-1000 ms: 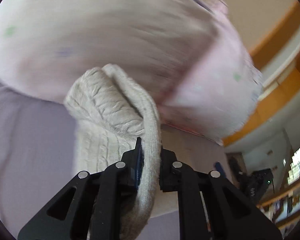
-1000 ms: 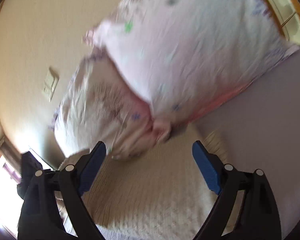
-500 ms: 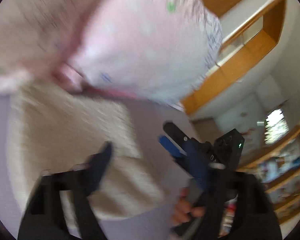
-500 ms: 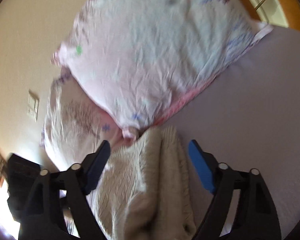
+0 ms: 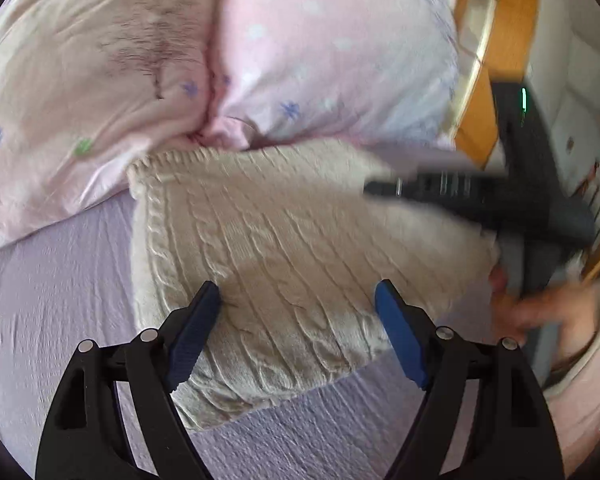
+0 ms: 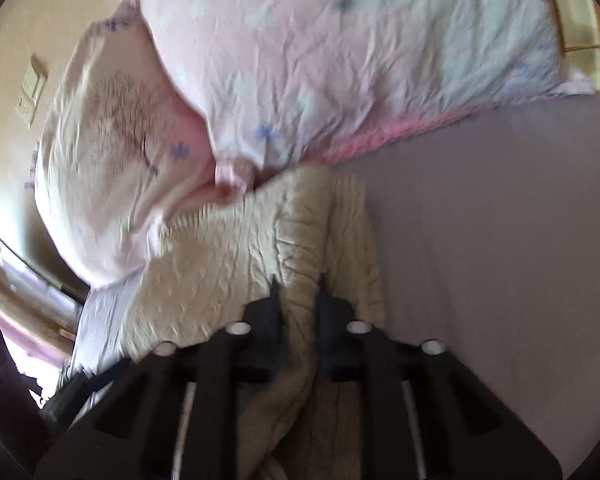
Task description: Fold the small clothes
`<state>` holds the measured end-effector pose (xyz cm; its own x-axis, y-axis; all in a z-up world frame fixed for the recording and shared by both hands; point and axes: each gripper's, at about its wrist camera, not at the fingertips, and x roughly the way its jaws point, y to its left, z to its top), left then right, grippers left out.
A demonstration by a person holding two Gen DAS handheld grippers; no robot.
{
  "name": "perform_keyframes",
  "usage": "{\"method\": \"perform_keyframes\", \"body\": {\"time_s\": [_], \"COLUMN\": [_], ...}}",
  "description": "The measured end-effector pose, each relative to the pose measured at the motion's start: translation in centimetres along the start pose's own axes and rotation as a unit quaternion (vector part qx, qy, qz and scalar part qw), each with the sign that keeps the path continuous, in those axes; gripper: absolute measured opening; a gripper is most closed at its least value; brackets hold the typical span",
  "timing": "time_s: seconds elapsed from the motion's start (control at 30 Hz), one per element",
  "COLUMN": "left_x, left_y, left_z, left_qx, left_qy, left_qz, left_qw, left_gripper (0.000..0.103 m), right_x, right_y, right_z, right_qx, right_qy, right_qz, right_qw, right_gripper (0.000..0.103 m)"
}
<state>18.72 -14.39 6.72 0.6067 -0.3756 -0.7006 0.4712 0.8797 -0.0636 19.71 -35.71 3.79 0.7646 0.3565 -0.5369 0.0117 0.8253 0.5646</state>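
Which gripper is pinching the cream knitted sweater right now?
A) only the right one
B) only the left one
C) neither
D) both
A: in the right wrist view the right gripper is closed on a bunched fold of the cream knitted sweater, while the left gripper is spread wide above the knit, gripping nothing.

Lilac bed (image 5: 60,320): knit sweater (image 5: 284,248), pillows (image 5: 100,100).
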Motion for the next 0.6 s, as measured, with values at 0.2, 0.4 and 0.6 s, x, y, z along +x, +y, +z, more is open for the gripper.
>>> {"method": "perform_keyframes", "body": {"time_s": [0.2, 0.4, 0.6], "left_x": [-2.5, -0.6, 3.7], "left_y": [2.7, 10.8, 12.1], "left_z": [0.5, 0.5, -0.9], "left_qx": [-0.088, -0.234, -0.292], "left_qy": [-0.048, 0.0, 0.052], "left_qz": [-0.036, -0.058, -0.143], "left_qw": [0.9943, 0.9705, 0.9442], "left_gripper": [0.08, 0.082, 0.083], "right_x": [-0.7, 0.9, 2.0], "right_y": [-1.3, -3.5, -3.7], "right_z": [0.5, 0.6, -0.1], "right_qx": [0.038, 0.09, 0.096], "right_qy": [0.003, 0.052, 0.079], "right_qz": [0.015, 0.047, 0.069], "right_qw": [0.999, 0.993, 0.99], "right_gripper": [0.056, 0.076, 0.062]}}
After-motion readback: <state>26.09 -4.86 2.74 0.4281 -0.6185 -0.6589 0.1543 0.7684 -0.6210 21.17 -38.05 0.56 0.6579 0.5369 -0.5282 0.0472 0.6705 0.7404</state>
